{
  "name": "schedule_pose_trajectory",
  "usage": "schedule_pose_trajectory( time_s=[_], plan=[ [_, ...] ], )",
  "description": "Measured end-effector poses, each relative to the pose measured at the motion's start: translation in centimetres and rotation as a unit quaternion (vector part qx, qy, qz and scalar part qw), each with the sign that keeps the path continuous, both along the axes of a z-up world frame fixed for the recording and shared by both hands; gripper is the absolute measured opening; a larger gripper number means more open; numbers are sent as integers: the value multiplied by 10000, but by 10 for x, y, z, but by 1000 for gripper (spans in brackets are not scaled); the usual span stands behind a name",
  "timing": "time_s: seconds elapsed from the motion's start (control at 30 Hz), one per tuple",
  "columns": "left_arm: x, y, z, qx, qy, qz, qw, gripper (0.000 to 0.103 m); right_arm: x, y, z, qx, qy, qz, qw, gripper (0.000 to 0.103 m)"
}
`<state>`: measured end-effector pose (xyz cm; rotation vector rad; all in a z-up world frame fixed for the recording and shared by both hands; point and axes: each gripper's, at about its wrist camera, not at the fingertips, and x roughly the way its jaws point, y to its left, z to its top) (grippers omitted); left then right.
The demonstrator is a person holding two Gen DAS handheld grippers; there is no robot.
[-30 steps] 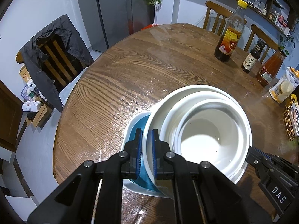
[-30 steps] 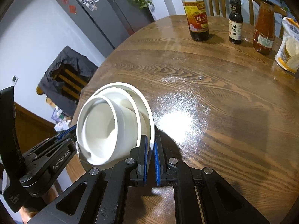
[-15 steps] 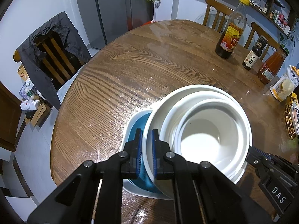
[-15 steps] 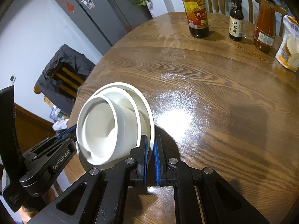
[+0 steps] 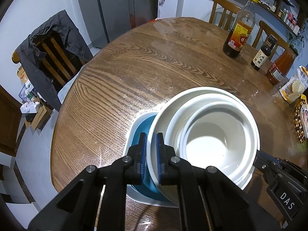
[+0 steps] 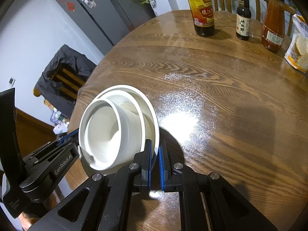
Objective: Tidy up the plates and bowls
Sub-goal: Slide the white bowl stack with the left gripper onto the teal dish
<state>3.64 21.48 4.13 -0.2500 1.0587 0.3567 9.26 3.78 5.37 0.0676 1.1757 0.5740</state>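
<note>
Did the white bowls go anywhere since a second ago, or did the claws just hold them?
The nested white bowls hardly moved; both views shifted a little, as if the whole hold lifted or tilted slightly. The left claw and right claw stay clamped on opposite rims of the outer bowl. The blue plate underneath and the bottles on the wooden table stayed put.

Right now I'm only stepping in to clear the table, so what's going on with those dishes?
A person holds a stack of nested white bowls with two handheld grippers. The left gripper is shut on the near rim of the outermost bowl, and the right gripper is shut on the opposite rim. The stack is tilted over a blue dish that sits on the wooden table. Three bottles and a snack bag stand at the far edge, untouched.
</note>
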Motion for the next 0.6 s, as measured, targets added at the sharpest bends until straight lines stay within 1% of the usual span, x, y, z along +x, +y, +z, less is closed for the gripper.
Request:
schedule_pose_trajectory(
  time_s=[0.3, 0.6],
  plan=[
    [2, 5, -4, -18, 54, 58, 10000, 6, 3, 5, -4, -10, 35, 56, 10000, 10],
    [0, 12, -4, 48, 112, 147, 9998, 6, 5, 13, -7, 33, 87, 150, 9998, 10]
  ],
)
